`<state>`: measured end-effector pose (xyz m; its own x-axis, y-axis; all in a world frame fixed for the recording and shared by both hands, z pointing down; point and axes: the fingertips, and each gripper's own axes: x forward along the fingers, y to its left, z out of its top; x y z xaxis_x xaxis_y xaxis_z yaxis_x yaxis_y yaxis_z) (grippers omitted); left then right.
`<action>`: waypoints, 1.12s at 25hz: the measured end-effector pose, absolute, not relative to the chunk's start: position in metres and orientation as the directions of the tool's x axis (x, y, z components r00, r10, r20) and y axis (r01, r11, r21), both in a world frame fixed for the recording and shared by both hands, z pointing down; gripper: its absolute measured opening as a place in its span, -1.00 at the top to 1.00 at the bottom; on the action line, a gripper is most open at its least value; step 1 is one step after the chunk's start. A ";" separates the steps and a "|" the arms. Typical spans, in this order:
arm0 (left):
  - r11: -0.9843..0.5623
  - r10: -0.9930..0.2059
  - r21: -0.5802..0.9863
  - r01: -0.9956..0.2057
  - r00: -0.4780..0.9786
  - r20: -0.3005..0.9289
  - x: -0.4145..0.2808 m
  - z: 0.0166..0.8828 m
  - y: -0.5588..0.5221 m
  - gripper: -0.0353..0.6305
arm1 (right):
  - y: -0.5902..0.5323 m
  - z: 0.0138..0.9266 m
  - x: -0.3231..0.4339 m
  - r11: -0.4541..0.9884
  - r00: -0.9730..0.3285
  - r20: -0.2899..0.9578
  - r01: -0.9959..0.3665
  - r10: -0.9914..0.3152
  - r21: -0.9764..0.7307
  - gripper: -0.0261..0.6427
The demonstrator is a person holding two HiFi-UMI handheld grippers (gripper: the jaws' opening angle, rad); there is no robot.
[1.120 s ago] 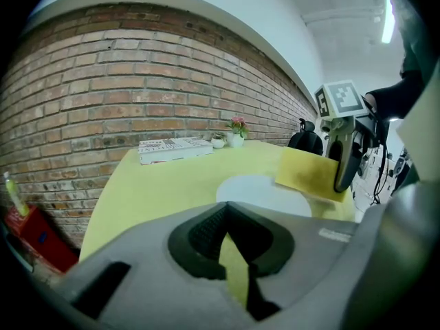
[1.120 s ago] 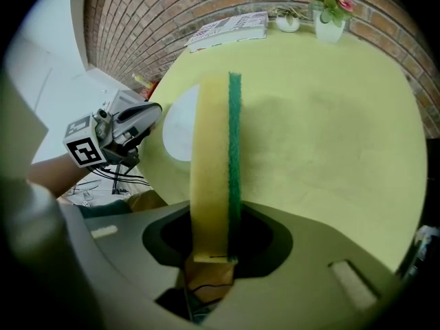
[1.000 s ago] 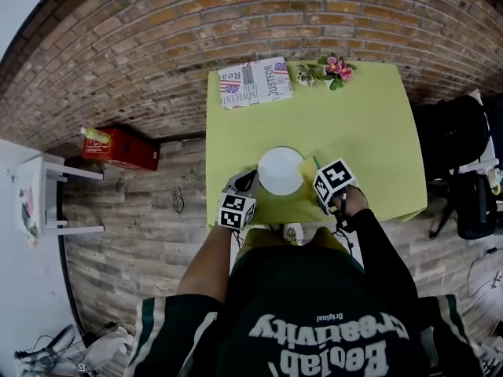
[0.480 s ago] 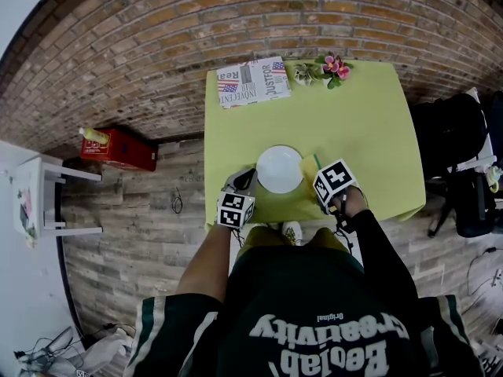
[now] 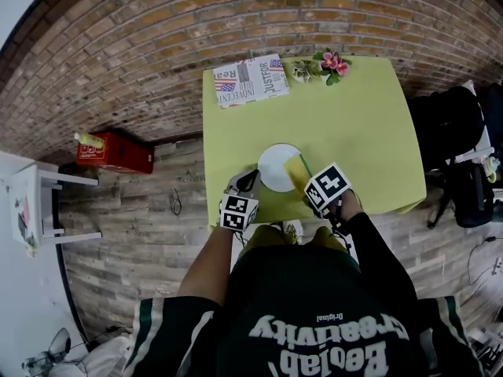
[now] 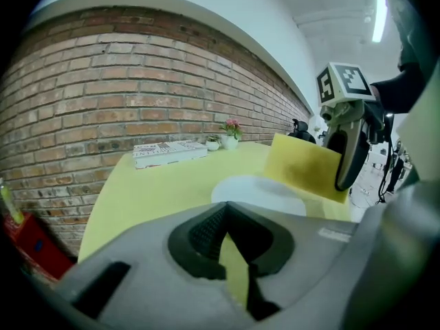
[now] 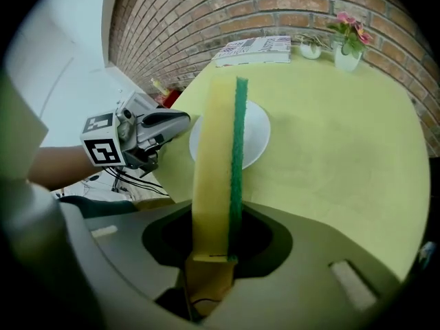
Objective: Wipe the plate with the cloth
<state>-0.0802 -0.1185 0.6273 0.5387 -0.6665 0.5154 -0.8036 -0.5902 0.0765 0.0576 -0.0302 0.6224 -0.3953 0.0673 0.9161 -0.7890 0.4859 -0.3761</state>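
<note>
Newspaper (image 5: 253,79), flowers (image 5: 333,64) (perhaps potted).

Head view: table (image 5: 369,132) is straight ahead of me, far edge against the wall (image 5: 157,30). Plate (image 5: 271,163) sits on it near the front edge, left of centre. Left gripper (image 5: 246,181) is at the plate's near-left, just beside the rim, jaws together on nothing. Right gripper (image 5: 308,185) is at the near-right, clamped on the cloth (image 5: 296,169), which stands on edge and reaches over the plate's right part; I can't tell if they touch. Newspaper (image 5: 251,81) lies at the table's far-left corner, with flower pots (image 5: 326,67) right of it on the far edge. On the floor (image 5: 141,242), left of the table, is a box (image 5: 114,151). Further left is a side table (image 5: 39,203). Bags (image 5: 456,132) are right of the table.
</note>
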 end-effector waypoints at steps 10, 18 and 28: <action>-0.637 -0.608 0.090 -0.765 0.571 0.552 -0.077 0.632 -0.110 0.87 | -0.008 0.624 0.012 0.480 -0.380 0.916 -0.785 0.125 -0.391 0.51; -0.642 -0.590 0.117 -0.758 0.586 0.556 -0.083 0.636 -0.101 0.87 | 0.003 0.635 -0.009 0.441 -0.354 0.923 -0.812 0.148 -0.382 0.51; -0.656 -0.594 0.118 -0.746 0.606 0.530 -0.081 0.627 -0.103 0.87 | 0.005 0.641 -0.007 0.414 -0.342 0.930 -0.833 0.138 -0.368 0.51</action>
